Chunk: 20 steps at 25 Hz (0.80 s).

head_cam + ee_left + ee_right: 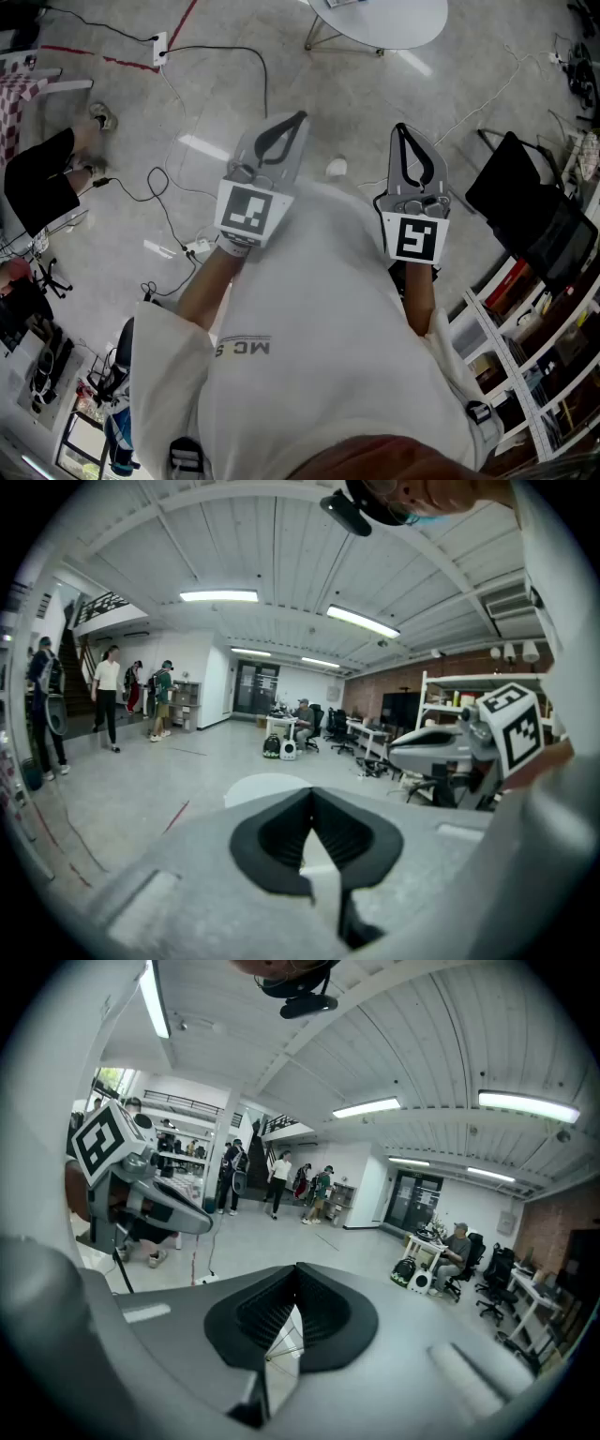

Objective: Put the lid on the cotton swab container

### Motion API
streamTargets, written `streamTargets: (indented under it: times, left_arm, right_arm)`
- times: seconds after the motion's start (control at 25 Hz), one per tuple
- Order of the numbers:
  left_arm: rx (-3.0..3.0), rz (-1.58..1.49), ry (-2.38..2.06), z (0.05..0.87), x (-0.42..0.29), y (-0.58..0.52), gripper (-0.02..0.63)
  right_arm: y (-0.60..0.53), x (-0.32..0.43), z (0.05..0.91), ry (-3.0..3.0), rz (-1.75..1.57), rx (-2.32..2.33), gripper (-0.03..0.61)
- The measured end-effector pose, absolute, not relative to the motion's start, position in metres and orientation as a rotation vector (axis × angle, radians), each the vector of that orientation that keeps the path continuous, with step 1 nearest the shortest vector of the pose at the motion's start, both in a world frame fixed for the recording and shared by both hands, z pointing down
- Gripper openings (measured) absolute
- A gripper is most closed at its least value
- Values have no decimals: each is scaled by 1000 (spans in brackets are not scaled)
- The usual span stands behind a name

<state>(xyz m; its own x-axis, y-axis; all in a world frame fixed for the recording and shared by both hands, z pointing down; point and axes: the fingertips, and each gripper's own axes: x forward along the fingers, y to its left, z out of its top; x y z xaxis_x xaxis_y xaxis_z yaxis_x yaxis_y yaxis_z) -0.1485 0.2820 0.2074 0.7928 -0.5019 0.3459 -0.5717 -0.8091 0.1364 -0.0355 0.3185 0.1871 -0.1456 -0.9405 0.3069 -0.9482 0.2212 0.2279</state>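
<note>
Left claw point(300, 116) and right claw point(400, 127) are held side by side, well apart, in front of the person's white shirt point(328, 319). Each is pinched tip to tip with nothing between its jaws. Beneath them lies the grey floor point(450, 94), with a black cable point(164, 202) trailing over it. A shelf rack point(530, 361) stands at the right, and a round white tabletop point(384, 23) farther ahead. Neither the cotton swab container nor its lid shows in any view.
</note>
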Motion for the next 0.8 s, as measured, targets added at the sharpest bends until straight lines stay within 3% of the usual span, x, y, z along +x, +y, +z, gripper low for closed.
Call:
streamTargets:
  times: [0.4,0.8]
  left_arm:
    - [2735,355,-935,185,-83,411,0]
    - [2732,341,-939,180,-52,459,0]
  right_arm:
    - [442,2,180,-2234,9,1593,-2]
    - [483,34,173,-2303,67,1712,-2]
